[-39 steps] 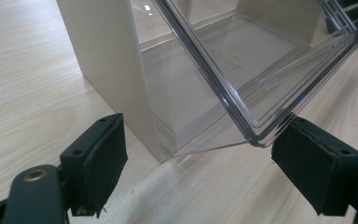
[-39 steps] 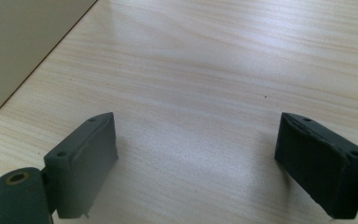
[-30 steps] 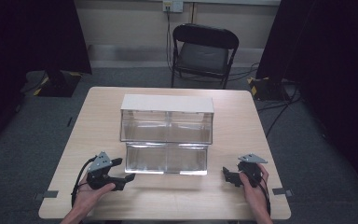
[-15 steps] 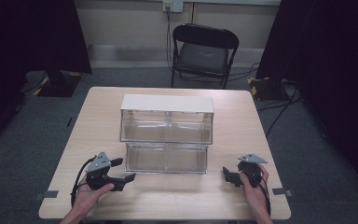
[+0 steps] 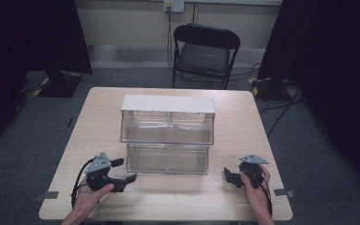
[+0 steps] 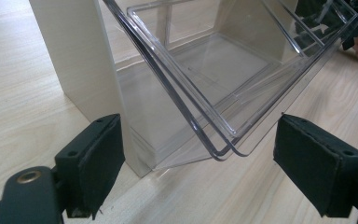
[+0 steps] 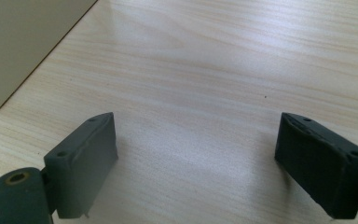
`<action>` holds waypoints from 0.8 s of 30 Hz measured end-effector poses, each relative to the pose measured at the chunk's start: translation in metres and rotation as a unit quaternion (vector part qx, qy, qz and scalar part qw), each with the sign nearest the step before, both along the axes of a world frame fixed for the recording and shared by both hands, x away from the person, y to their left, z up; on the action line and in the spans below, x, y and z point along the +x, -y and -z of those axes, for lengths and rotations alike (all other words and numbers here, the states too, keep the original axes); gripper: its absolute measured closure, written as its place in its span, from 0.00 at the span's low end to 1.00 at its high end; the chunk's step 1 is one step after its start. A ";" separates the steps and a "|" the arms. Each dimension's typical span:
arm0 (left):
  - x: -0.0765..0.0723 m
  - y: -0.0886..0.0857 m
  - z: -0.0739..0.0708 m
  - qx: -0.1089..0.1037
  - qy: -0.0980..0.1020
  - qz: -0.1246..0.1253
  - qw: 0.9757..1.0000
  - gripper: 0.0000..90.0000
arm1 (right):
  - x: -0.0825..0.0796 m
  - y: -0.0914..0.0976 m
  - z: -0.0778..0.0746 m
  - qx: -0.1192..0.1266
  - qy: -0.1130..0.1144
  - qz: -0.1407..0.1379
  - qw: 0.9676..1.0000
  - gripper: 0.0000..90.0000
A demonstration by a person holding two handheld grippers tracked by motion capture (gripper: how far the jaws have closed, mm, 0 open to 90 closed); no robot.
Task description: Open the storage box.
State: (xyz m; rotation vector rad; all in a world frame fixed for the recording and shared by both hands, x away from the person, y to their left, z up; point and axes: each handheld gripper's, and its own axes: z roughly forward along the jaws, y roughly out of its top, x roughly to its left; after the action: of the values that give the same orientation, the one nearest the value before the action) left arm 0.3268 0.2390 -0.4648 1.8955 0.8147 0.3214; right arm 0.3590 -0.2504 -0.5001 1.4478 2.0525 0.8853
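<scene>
Black tools (image 5: 120, 172), grey triangular plates (image 5: 98, 163)

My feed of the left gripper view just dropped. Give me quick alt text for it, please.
A clear plastic drawer bin juts toward the camera, tilted, from a pale beige cabinet frame on the light wooden table. The left tongs are open, their black jaws either side of its front corner, touching nothing.

Drawer cabinet (image 5: 168, 111) at table (image 5: 243, 117) centre, ahead of both claws. Lower bin (image 5: 167, 158) pulled out toward near edge, sitting betw. left gripper (image 5: 124, 170) and right gripper (image 5: 227, 175), closer to left one. Bin corner (image 6: 223, 149) just ahead of left jaws, above tabletop, apart from both. Cabinet side (image 7: 23, 42) front-left of right jaws, well clear. Chair (image 5: 205, 51) behind table, far side. Bin prob. empty; hard to tell.
</scene>
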 end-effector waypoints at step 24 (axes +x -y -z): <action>0.000 0.001 -0.005 -0.008 0.009 0.008 1.000 0.16 | 0.000 0.000 0.000 0.000 0.000 0.000 1.000 0.13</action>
State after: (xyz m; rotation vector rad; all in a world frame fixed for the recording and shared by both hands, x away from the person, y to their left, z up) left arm 0.3265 0.2383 -0.4601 1.8803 0.7879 0.3206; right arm 0.3591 -0.2504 -0.5001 1.4477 2.0525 0.8852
